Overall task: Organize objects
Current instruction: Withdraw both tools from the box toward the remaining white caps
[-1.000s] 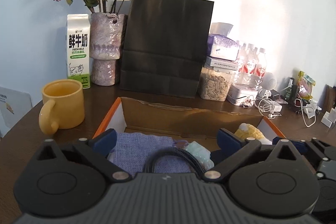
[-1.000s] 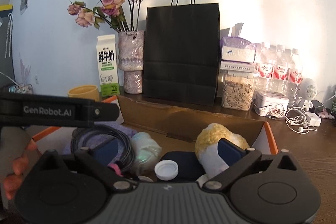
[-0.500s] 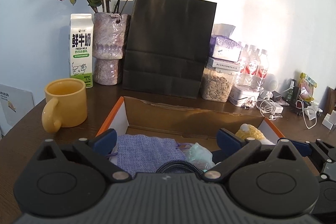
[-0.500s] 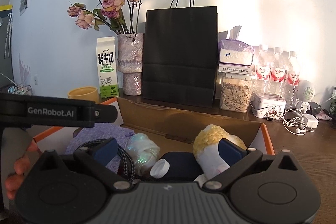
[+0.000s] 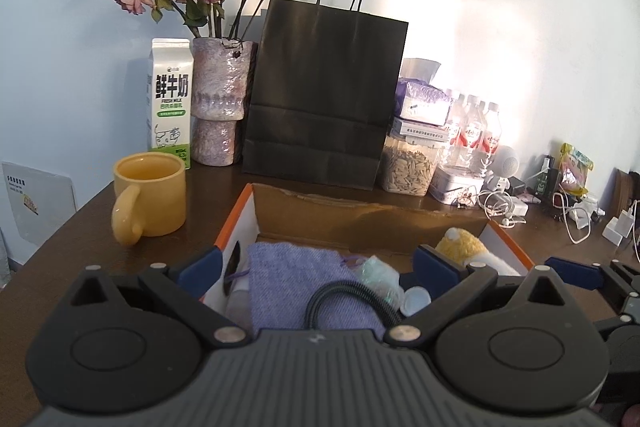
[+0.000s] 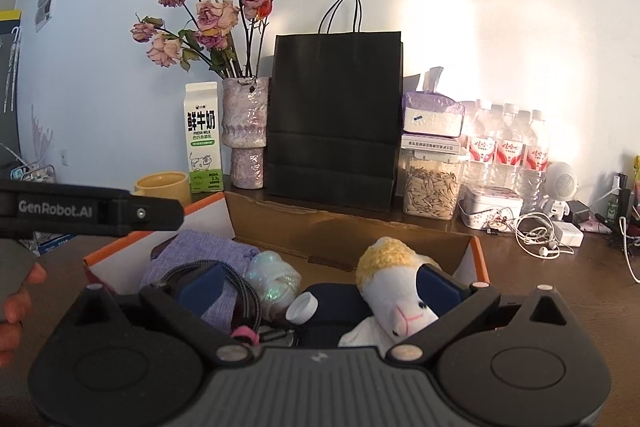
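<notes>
An orange-rimmed cardboard box [image 5: 234,215] sits on the dark table. It holds a purple cloth pouch [image 5: 296,287], a black braided cable [image 5: 348,299], an iridescent bag [image 5: 380,277], a white cap [image 5: 416,303] and a yellow-and-white plush sheep [image 5: 464,247]. My left gripper [image 5: 316,269] hovers open over the pouch and cable, gripping nothing. In the right wrist view my right gripper [image 6: 320,285] is open above the box [image 6: 480,255]. The cable [image 6: 244,291] is near its left finger and the plush sheep [image 6: 396,291] by its right. The left gripper [image 6: 96,213] crosses at left.
Behind the box stand a yellow mug [image 5: 150,193], a milk carton [image 5: 170,99], a vase of dried roses [image 5: 222,107], a black paper bag [image 5: 324,99], a seed jar [image 5: 408,171] and water bottles [image 5: 476,131]. Tangled earphones and chargers [image 5: 504,203] lie at right.
Both grippers have drawn back and up from the box, staying open. The sheep's face now shows in the right wrist view. The box contents lie as before.
</notes>
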### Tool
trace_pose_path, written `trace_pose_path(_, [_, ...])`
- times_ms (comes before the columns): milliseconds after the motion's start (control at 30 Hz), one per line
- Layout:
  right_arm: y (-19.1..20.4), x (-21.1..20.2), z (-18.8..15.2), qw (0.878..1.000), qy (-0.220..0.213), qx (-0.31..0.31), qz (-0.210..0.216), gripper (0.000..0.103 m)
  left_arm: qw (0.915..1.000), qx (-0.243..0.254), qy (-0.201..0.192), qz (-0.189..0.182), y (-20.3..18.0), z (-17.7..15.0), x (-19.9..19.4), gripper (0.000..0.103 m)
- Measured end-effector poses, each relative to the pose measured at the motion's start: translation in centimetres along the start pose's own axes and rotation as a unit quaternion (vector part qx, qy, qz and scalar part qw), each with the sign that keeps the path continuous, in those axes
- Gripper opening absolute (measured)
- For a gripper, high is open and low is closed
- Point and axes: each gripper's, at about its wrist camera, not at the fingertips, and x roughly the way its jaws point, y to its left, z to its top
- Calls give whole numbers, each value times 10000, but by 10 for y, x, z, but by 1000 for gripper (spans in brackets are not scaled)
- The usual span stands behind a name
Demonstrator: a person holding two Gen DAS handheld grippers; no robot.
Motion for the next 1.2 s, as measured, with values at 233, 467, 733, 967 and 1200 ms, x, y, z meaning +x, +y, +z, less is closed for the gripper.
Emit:
trace_pose_path(233, [-4, -36, -17, 9999, 63, -5, -82, 103, 9998, 99, 115, 92, 10, -14, -21, 103])
trace_pose_path(467, [-3, -58, -42, 9989, 447, -142, 28, 102, 9993, 180, 279, 185, 19, -31, -39, 103])
trace_pose_path(733, [-10, -51, -65, 9947, 1022, -46, 87, 66, 9982, 179, 478, 306, 30, -47, -53, 103])
trace_pose_path(967, [-14, -27, -68, 9905, 1348, 267, 44, 43, 9973, 93, 606, 409, 39, -58, -60, 103])
trace_pose_path(1200, [-12, -13, -70, 9884, 1476, 348, -92, 39, 9963, 107, 744, 427, 42, -64, -57, 103])
